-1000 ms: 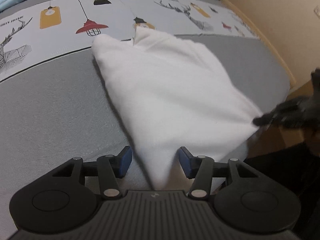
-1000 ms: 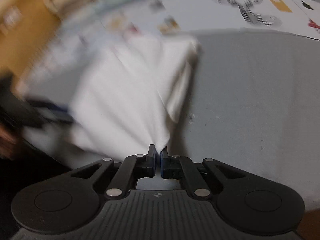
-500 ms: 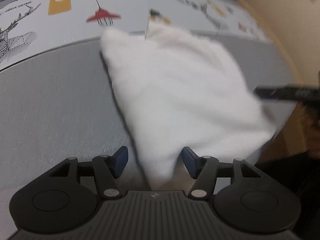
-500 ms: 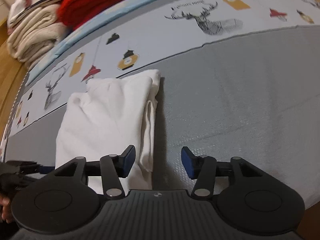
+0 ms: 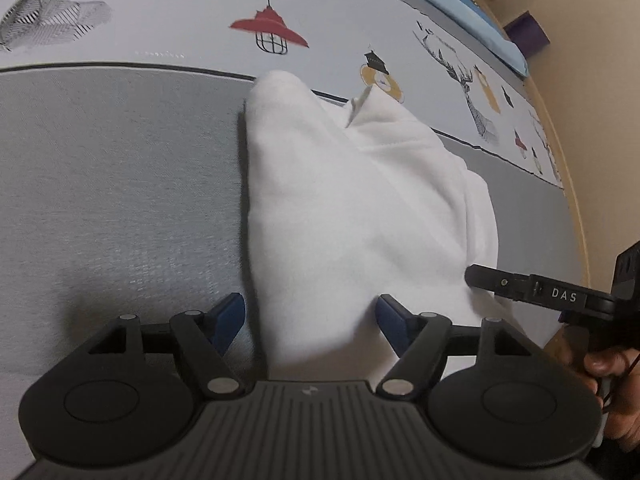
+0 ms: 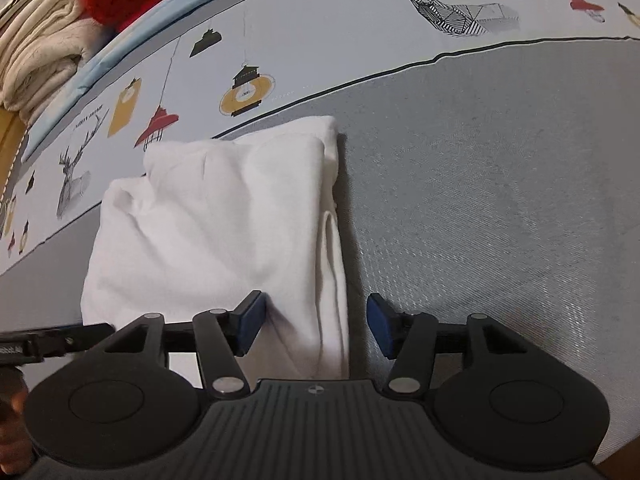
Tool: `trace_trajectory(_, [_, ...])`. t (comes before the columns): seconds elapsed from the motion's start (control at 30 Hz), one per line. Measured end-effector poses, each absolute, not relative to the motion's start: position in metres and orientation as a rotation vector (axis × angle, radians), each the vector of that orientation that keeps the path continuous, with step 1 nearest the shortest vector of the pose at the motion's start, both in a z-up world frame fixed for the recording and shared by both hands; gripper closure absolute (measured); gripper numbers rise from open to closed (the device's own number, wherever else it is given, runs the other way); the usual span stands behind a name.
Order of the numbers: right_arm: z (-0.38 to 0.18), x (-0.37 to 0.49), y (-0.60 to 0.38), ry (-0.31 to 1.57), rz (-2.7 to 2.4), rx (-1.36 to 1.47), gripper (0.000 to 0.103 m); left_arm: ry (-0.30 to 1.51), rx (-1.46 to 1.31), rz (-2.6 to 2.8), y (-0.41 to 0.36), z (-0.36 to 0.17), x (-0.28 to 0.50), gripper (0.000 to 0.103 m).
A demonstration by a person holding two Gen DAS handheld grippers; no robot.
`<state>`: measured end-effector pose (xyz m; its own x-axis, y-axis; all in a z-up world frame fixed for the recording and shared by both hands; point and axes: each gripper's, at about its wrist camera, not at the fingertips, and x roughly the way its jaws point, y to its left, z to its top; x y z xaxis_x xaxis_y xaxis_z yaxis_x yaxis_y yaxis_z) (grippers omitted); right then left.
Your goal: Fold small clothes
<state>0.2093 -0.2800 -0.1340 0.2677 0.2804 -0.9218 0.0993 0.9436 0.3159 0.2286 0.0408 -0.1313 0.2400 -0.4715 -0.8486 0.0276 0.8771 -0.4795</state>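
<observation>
- Left wrist view: a folded white garment [image 5: 352, 216] lies on a bed covered with a grey bedspread [image 5: 120, 184], its far edge reaching a pale printed band with lamps and deer heads [image 5: 280, 12].
- The left gripper [image 5: 311, 320] has its blue-padded fingers [image 5: 228, 318] spread wide apart, released, with the near corner of the garment lying between them but not pinched.
- At the right edge of this view, one black finger of the right gripper [image 5: 536, 288], marked "DAS", reaches to the garment's near right corner, with a hand [image 5: 612, 384] behind it.
- Right wrist view: the same white garment [image 6: 224, 232] sits on the grey bedspread [image 6: 500, 200], folded into a rough rectangle with a doubled fold running along its right side.
- The right gripper [image 6: 316, 326] is also released, its fingers [image 6: 250, 320] wide apart; the garment's near right edge lies between them, ungripped.
- The left gripper's black finger [image 6: 52, 340] shows at the left edge, beside the garment's near left corner.
- A stack of cream and red folded textiles [image 6: 60, 28] rests at the far upper left, well apart from the garment.
</observation>
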Motion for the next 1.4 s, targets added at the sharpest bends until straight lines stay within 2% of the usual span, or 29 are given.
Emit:
trace_trajectory(0.03, [-0.135,0.211,-0.279,1.301,0.126,0.347,0.048,1.293,-0.406,-0.355,0.039,-0.133,0.231,0.026])
trace_trajectory(0.1, [-0.136,0.212,-0.278,1.301,0.137,0.364,0.060,1.291,-0.402,-0.353,0.037,-0.138,0.236,0.029])
trace_trajectory(0.17, [-0.136,0.213,-0.276,1.301,0.145,0.367,0.067,1.282,-0.399,-0.352,0.034,-0.140,0.240,0.035])
trace_trajectory(0.23, [-0.136,0.214,-0.273,1.297,0.152,0.365,0.074,1.270,-0.386,-0.357,0.034,-0.136,0.238,0.052])
trace_trajectory(0.33, [-0.132,0.216,-0.274,1.272,0.143,0.389,0.088,1.225,-0.360,-0.383,0.036,-0.127,0.244,0.066])
trace_trajectory(0.63, [-0.124,0.248,-0.257,1.113,0.188,0.457,0.089,1.034,-0.280,-0.343,0.063,-0.091,0.266,0.068])
trace_trajectory(0.87, [-0.107,0.272,-0.218,0.903,0.237,0.399,0.089,0.888,-0.277,-0.296,0.094,-0.072,0.282,0.066])
trace_trajectory(0.93, [-0.105,0.276,-0.210,0.859,0.235,0.370,0.089,0.866,-0.265,-0.250,0.099,-0.073,0.287,0.047])
trace_trajectory(1.03, [-0.108,0.284,-0.206,0.834,0.161,0.299,0.086,0.889,-0.290,-0.162,0.109,-0.072,0.292,0.043])
trace_trajectory(1.1, [-0.116,0.291,-0.210,0.873,0.085,0.279,0.068,0.968,-0.353,-0.202,0.114,-0.079,0.294,0.041])
trace_trajectory(1.2, [-0.124,0.292,-0.223,0.921,0.059,0.355,0.065,1.090,-0.347,-0.247,0.109,-0.095,0.292,0.027])
trace_trajectory(1.23, [-0.124,0.291,-0.225,0.925,0.074,0.369,0.064,1.117,-0.314,-0.246,0.107,-0.100,0.289,0.027])
trace_trajectory(1.3, [-0.126,0.286,-0.226,0.958,0.126,0.379,0.051,1.161,-0.290,-0.245,0.106,-0.108,0.288,0.027])
trace_trajectory(1.4, [-0.131,0.280,-0.222,1.036,0.181,0.361,0.051,1.193,-0.374,-0.241,0.115,-0.115,0.284,0.027])
